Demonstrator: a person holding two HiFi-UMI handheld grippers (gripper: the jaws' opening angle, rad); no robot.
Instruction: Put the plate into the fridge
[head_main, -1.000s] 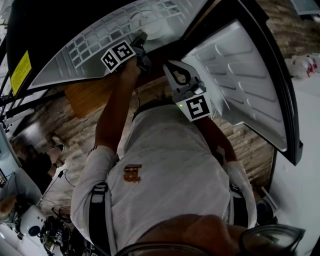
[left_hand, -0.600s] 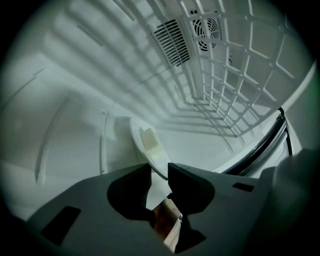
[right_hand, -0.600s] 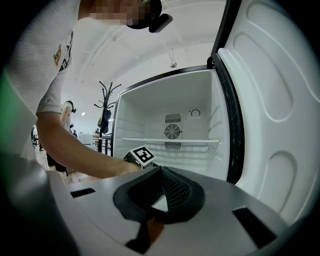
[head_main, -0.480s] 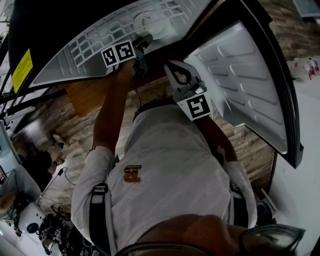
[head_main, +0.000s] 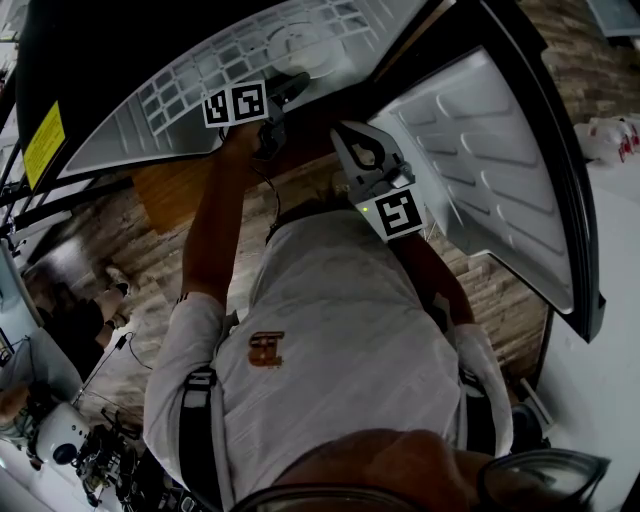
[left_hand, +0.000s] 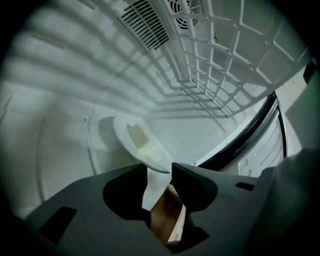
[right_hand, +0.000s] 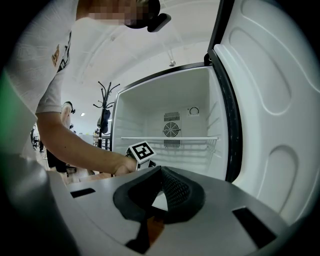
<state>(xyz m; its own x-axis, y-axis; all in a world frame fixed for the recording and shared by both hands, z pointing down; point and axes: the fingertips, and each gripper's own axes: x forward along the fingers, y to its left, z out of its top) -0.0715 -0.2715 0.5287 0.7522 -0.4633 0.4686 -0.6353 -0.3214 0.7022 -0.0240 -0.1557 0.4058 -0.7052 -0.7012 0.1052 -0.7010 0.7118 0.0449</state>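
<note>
Head view: right claw (head_main: 347, 137) held level before fridge (head_main: 150, 110)

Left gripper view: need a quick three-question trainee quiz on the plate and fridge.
1. True or false: the left gripper is clamped on the plate.
2. The fridge door is: A shut, B open, C missing.
3. Which gripper is outside the fridge?
Key: 1 false. Its tongs have just been opening and stand apart, with the plate rim at the tips, not pinched. 2 B. 3 the right gripper, tongs together, empty.
</note>
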